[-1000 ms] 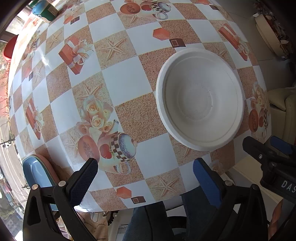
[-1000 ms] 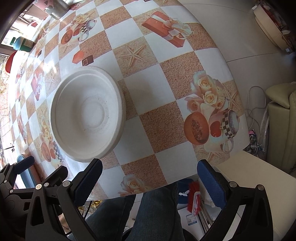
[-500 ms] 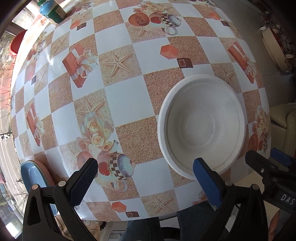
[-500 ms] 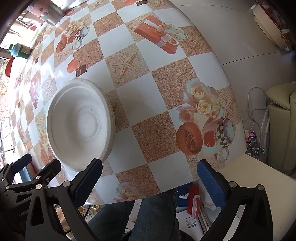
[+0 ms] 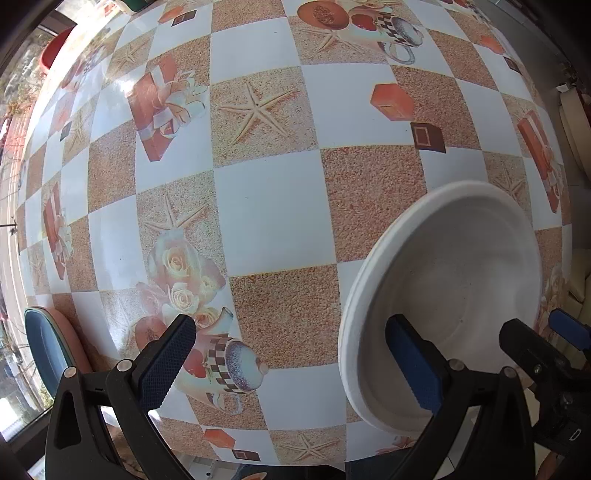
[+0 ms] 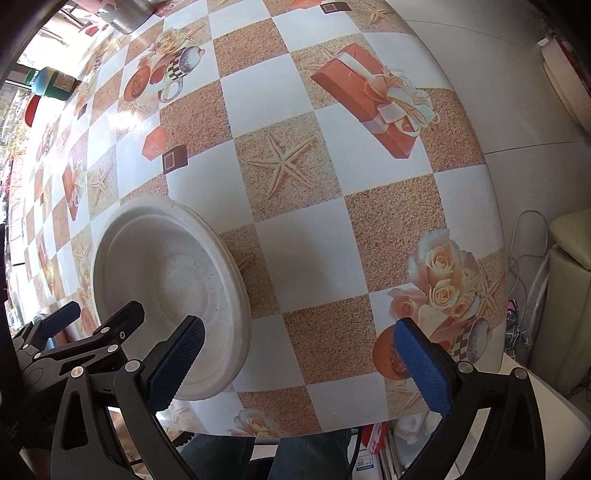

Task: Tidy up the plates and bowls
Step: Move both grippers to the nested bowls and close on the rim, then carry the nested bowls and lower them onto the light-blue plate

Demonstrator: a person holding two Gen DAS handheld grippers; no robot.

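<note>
A white paper bowl (image 5: 454, 280) sits upright near the front edge of the table (image 5: 273, 221), which has a checked, patterned cloth. My left gripper (image 5: 291, 362) is open, with its right finger (image 5: 413, 365) in front of the bowl's near side. In the right wrist view the same bowl (image 6: 162, 273) lies at lower left. My right gripper (image 6: 299, 365) is open too, its left finger (image 6: 177, 362) over the bowl's near right rim. Nothing is held between either pair of fingers. Each gripper shows in the other's view, flanking the bowl.
A blue chair (image 5: 44, 347) stands off the table's left edge. A green bottle (image 6: 51, 83) and a metal cup (image 6: 125, 14) are at the far side. A beige sofa (image 6: 569, 295) and cables (image 6: 524, 258) are on the right. A person's legs (image 6: 295, 454) are below the table edge.
Both grippers have moved forward and down over the table, closing in on the bowl from either side. The bowl looks larger and lower in both views. Both stay open.
</note>
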